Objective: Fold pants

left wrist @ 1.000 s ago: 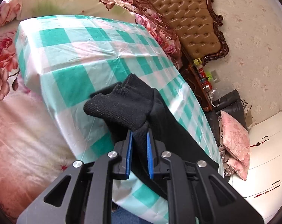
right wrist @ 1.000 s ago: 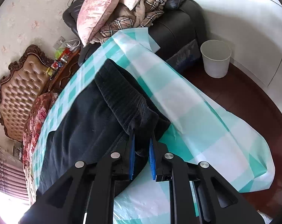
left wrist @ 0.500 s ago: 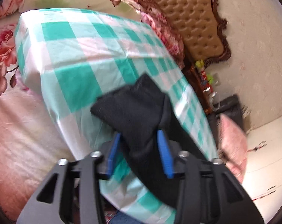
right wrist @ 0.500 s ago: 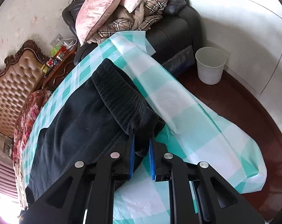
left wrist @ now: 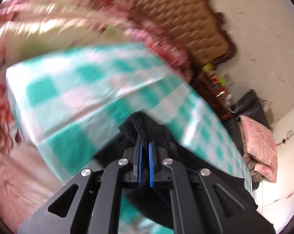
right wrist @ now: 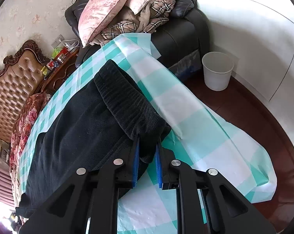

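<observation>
Black pants (right wrist: 76, 128) lie along a teal and white checked cloth (right wrist: 197, 128). My right gripper (right wrist: 147, 142) is shut on the ribbed waistband end (right wrist: 127, 101) of the pants, with thick fabric bunched between its blue pads. In the blurred left wrist view, my left gripper (left wrist: 144, 146) is shut on a ribbed black cuff (left wrist: 141, 124) of the pants and holds it above the checked cloth (left wrist: 72, 97). The rest of the pants trails off to the lower right there (left wrist: 224, 177).
A floral quilt (left wrist: 49, 25) and a tufted brown headboard (right wrist: 12, 78) lie beyond the cloth. A dark sofa (right wrist: 187, 29) carries pink pillows and plaid clothes. A white bin (right wrist: 218, 70) stands on the dark wood floor. A cluttered nightstand (right wrist: 59, 58) is by the headboard.
My left gripper opened half a second ago, then shut again on the cuff and swings with it; its view is blurred. My right gripper keeps its hold, jaws slightly wider.
</observation>
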Available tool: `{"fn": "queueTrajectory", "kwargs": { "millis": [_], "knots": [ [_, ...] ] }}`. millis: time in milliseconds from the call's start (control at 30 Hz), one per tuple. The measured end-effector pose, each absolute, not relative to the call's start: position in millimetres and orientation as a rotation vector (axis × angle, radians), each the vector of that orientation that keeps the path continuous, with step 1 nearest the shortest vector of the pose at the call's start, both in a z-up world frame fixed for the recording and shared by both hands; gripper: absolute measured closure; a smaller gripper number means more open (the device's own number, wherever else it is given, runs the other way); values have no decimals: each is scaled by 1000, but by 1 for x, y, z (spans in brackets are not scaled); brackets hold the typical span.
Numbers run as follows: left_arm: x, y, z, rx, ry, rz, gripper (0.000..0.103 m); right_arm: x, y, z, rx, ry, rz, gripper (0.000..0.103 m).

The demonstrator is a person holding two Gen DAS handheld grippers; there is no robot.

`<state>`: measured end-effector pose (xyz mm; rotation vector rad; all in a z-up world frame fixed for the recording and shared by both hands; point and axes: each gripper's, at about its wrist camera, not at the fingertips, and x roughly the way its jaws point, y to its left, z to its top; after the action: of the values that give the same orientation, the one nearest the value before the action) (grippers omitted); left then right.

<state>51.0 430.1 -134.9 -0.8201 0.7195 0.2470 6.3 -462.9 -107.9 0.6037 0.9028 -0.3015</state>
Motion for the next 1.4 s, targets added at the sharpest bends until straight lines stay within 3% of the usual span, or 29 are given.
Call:
{"fn": "queueTrajectory", "kwargs": {
  "millis": [100,233,467,600,700,1100,1400],
  "knots": [
    [53,437,-165,-868,763,256,98,6,-460,-106,583,907,-307,89],
    [54,436,-156,-854,731,247,98,7,-458,-106,576,909,-318,89],
    [47,396,-51,-543,450,106,98,5,-454,-107,572,903,-336,89],
    [56,434,-132,-762,673,221,98,4,-451,-106,557,900,-331,89],
    [53,433,-156,-766,729,265,98,5,-451,-106,553,907,-324,88],
    [49,436,-163,-780,770,291,98,4,-454,-106,569,912,-329,88],
    [45,439,-168,-808,755,296,98,-12,-435,-62,484,837,-328,89]
  ]
}}
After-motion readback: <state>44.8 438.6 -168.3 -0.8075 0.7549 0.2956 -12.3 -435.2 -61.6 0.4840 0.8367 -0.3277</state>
